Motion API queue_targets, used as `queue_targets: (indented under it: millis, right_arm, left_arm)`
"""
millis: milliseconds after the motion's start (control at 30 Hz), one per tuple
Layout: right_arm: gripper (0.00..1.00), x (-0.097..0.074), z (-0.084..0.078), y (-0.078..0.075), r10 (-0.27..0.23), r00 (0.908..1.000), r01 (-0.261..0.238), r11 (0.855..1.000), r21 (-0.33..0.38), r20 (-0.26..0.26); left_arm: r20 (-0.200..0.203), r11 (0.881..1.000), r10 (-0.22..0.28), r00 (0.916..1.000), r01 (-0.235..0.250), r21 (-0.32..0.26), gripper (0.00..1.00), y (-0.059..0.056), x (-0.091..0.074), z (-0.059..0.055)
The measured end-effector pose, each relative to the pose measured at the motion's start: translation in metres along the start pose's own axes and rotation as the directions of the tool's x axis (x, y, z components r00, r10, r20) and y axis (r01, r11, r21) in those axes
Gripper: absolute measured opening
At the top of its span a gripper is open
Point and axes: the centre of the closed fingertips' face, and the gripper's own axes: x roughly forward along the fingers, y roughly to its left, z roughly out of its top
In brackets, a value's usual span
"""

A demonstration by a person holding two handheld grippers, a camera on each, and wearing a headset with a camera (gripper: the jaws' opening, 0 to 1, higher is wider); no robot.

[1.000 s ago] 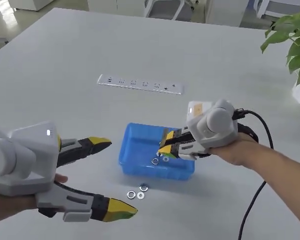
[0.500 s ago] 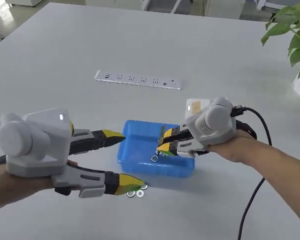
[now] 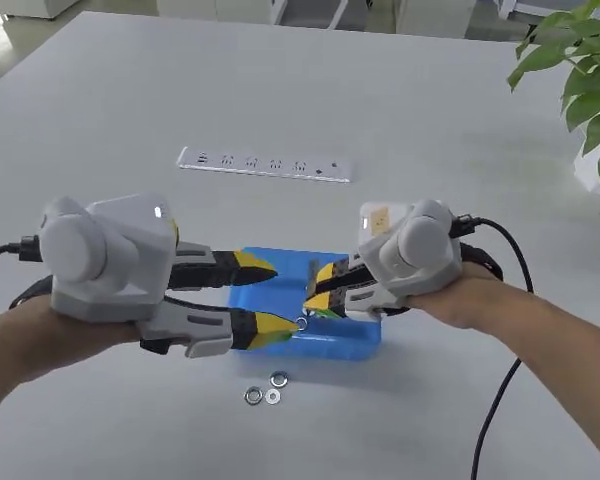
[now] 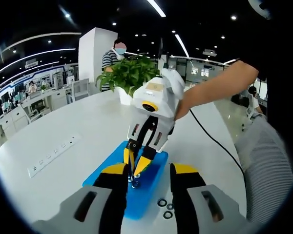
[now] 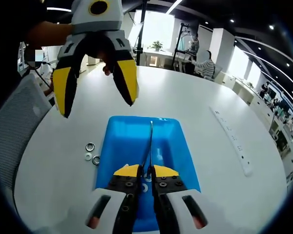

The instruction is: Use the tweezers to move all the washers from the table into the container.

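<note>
Tweezers (image 5: 149,142) clamped in right claw (image 3: 318,288) over blue container (image 3: 345,338), left claw (image 3: 278,297) spread wide and empty alongside, three washers (image 3: 272,396) on worktop (image 3: 430,130) just beside container

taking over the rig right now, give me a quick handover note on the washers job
Right gripper: shut on the tweezers, which point down into the blue container.
Left gripper: open, holding nothing, hovering over the container's near edge.
Done: at least one washer lies in the container, close to the tweezers' tip.
To do: three washers lie together on the table just outside the container's near wall. Pick up each with the tweezers and drop it in.
</note>
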Motion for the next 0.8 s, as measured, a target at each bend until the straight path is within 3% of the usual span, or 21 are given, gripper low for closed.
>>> queue_targets:
  millis: [333,800]
  right_arm:
    - [0.1,0.0,0.0,0.0,0.01,0.9999,-0.01,1.0,-0.016,0.005]
    - [0.1,0.001,0.002,0.002,0.026,0.9996,-0.026,0.999,-0.043,0.005]
  left_arm:
    - [-0.018,0.998,-0.037,0.9991,0.038,0.048,0.27,0.015,0.012,0.006]
    - [-0.063,0.988,-0.103,0.9927,0.109,0.106,0.19,0.022,0.025,0.007]
